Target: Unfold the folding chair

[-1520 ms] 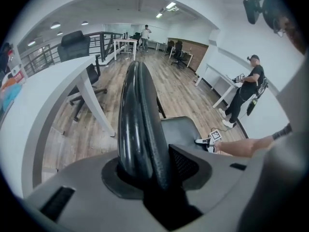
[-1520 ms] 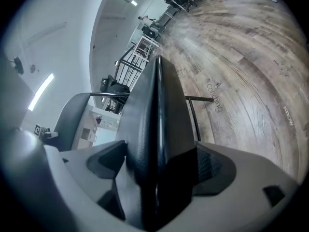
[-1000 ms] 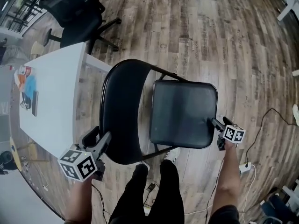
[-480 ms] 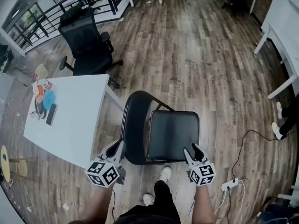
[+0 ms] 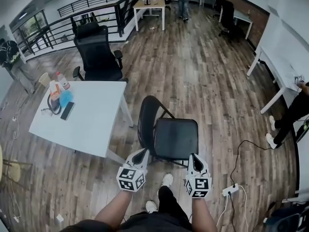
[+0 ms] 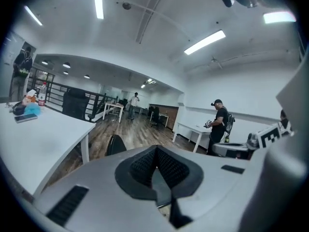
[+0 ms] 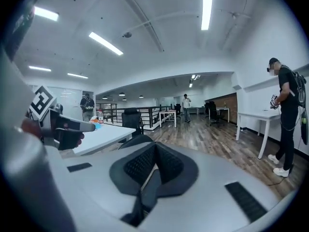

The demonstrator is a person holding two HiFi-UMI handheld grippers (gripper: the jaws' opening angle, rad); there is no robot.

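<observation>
**Chair open, both grippers off it**

Left gripper (image 5: 143, 153) and right gripper (image 5: 193, 157) are clenched and empty; their jaws just closed on nothing. The folding chair (image 5: 176, 138) stands open just beyond them, beside the white table (image 5: 87, 115). Judged stiff, fairly heavy, with a slick seat: grip the frame tube or seat edge. A second ago the right gripper was at the seat corner; both have since drawn clear.

Black folding chair (image 5: 169, 134) stands unfolded, seat level, on the wood floor.
</observation>
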